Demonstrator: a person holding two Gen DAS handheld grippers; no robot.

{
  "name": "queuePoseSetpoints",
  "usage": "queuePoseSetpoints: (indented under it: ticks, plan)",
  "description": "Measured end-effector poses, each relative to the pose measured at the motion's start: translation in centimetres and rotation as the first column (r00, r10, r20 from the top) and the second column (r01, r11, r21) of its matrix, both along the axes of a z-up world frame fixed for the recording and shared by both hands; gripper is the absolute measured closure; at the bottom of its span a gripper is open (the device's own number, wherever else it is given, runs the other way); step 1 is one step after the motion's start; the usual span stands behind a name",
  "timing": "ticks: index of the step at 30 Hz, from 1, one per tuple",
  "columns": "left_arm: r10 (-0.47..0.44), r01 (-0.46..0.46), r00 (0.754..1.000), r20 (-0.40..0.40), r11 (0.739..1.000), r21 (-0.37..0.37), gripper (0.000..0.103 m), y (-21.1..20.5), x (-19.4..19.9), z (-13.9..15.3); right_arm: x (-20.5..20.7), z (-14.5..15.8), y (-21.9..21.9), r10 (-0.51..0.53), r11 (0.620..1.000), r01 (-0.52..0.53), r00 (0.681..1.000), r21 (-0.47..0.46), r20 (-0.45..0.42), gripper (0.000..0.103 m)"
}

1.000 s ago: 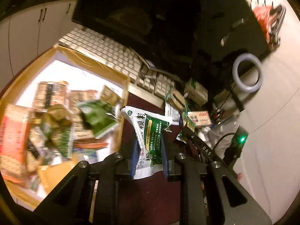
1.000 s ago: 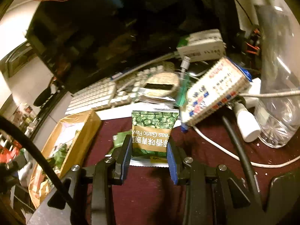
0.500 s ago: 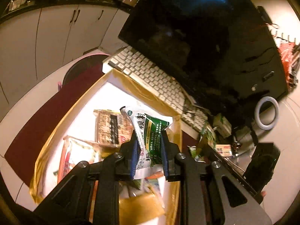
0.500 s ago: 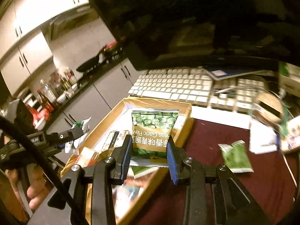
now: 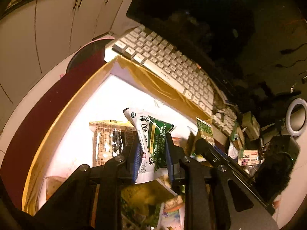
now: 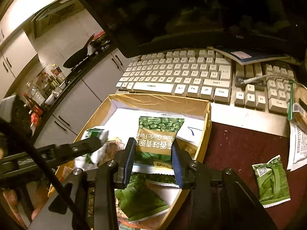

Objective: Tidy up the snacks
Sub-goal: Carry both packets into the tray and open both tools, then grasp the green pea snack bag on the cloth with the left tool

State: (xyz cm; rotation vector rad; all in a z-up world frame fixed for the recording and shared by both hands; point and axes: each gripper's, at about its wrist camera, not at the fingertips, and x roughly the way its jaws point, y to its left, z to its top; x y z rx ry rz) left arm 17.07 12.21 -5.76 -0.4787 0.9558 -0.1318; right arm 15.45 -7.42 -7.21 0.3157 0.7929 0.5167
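Observation:
My left gripper (image 5: 152, 153) is shut on a white-and-green sachet (image 5: 151, 136) and holds it over the cardboard box (image 5: 76, 99), which holds several snack packets. My right gripper (image 6: 152, 157) is shut on a green pea snack packet (image 6: 158, 138) and holds it above the same box (image 6: 159, 99). The left gripper (image 6: 96, 143) with its sachet also shows in the right wrist view, just left of my right gripper. Another green packet (image 6: 271, 182) lies on the dark red mat to the right of the box.
A beige keyboard (image 6: 184, 76) lies just behind the box, under a dark monitor (image 6: 191, 9). Papers and small boxes (image 5: 247, 157) clutter the desk at right. Kitchen cabinets (image 5: 48, 19) stand beyond the desk's left edge.
Both grippers have moved left from the cluttered desk area to above the box, each still holding its packet. The right gripper has come lower and closer to the box.

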Motion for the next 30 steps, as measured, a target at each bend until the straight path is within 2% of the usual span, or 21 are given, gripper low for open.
queuePoseSetpoints:
  ticks: [2,4,6,7,8,11,15,19,25,30]
  plan:
    - [0.016,-0.016,1.0,-0.019,1.0,-0.007,0.069,0.1,0.5,-0.5,-0.1,0.0,0.1,0.007,1.0,-0.007,1.0,0.0,0.003,0.065]
    - [0.038,-0.038,0.999,-0.038,0.999,-0.003,0.054,0.2,0.8,-0.9,0.1,-0.1,0.1,0.007,1.0,-0.007,1.0,0.004,-0.004,0.063]
    - [0.037,-0.037,0.999,-0.037,0.999,-0.004,0.046,0.3,0.7,-0.9,0.1,0.1,-0.1,0.01,1.0,-0.01,1.0,0.023,-0.005,0.05]
    - [0.042,-0.042,0.999,-0.024,0.999,-0.002,0.04,0.3,0.5,-0.7,-0.1,0.5,-0.3,0.009,0.999,-0.009,1.0,0.038,0.008,0.047]
    - [0.049,-0.049,0.999,-0.007,0.999,-0.002,0.039,0.4,0.1,-0.4,-0.5,1.0,-0.7,0.004,0.999,-0.005,1.0,0.052,0.031,0.042]
    - [0.058,-0.058,0.995,0.079,0.998,-0.005,0.031,0.0,-2.1,1.4,-2.1,2.8,-2.3,-0.026,0.998,0.02,0.995,0.066,0.093,0.041]
    - [0.019,-0.024,0.989,0.143,0.999,0.037,0.028,-1.9,-4.5,3.0,-4.7,3.5,-6.3,-0.093,0.993,0.084,0.989,0.087,0.111,0.04]
    - [-0.087,0.079,0.983,0.159,0.995,0.056,0.027,-5.4,-6.6,3.5,-6.7,1.8,-11.2,-0.194,0.976,0.186,0.979,0.112,0.066,0.04]
    - [-0.235,0.224,0.965,0.116,0.969,0.103,0.027,-12.0,-7.8,2.7,-7.7,-2.2,-18.1,-0.339,0.926,0.341,0.94,0.163,-0.035,0.04]
    - [-0.296,0.285,0.954,0.056,0.946,0.153,0.027,-17.4,-6.3,0.7,-7.2,-3.9,-20.4,-0.379,0.893,0.389,0.921,0.226,-0.089,0.04]
